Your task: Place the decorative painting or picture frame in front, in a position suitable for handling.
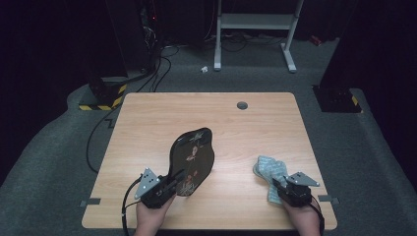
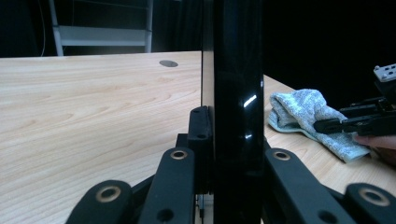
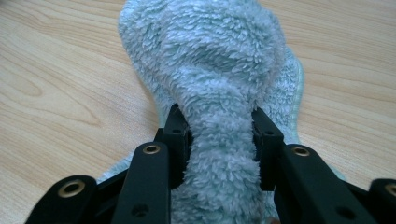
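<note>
While I watch from above, my left gripper [image 1: 169, 183] clamps a black board [image 1: 193, 160] upright near the table's [image 1: 147, 118] front; my right gripper [image 1: 279, 188] pinches a cloth [image 1: 270, 169] well apart at right. Left gripper view: jaws squeeze the board's [image 2: 232, 93] edge. Right gripper view: jaws bite the cloth [image 3: 219, 93]. Step looks like wiping prep; next, I'd bring cloth to board.
</note>
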Demonstrator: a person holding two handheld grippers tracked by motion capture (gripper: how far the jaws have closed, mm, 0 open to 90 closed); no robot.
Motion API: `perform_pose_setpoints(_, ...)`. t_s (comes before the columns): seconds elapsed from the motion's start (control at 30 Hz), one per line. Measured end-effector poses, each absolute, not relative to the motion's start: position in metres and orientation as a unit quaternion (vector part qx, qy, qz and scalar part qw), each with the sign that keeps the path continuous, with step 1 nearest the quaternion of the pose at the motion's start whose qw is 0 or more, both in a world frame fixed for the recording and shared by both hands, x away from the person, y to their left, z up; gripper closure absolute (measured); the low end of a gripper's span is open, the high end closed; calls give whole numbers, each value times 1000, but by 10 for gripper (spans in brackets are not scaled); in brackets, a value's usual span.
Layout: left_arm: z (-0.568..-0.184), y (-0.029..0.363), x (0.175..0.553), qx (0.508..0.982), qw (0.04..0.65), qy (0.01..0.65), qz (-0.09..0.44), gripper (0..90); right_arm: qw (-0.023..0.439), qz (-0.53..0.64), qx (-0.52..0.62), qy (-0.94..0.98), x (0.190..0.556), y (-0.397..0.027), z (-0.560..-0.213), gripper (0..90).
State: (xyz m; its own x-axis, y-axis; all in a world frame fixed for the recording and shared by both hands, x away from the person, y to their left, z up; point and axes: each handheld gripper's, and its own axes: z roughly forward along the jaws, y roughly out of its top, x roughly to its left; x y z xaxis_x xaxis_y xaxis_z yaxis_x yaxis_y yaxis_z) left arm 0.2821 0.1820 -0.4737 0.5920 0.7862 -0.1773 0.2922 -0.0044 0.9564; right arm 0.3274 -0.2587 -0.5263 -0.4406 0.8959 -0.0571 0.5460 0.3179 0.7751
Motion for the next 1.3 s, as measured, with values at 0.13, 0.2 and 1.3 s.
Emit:
perform_pose_setpoints(0.13, -474, 184, 283, 677, 581, 400, 212, 793, 249, 351, 466, 773, 327, -259, -526, 655)
perform_pose_setpoints(0.2, -474, 184, 282, 678, 580, 399, 214, 793, 249, 351, 466, 773, 327, -259, -526, 654)
perform_pose_setpoints(1.3, -481, 190, 249, 712, 548, 366, 242, 638, 244, 352, 467, 774, 328, -259, -526, 644)
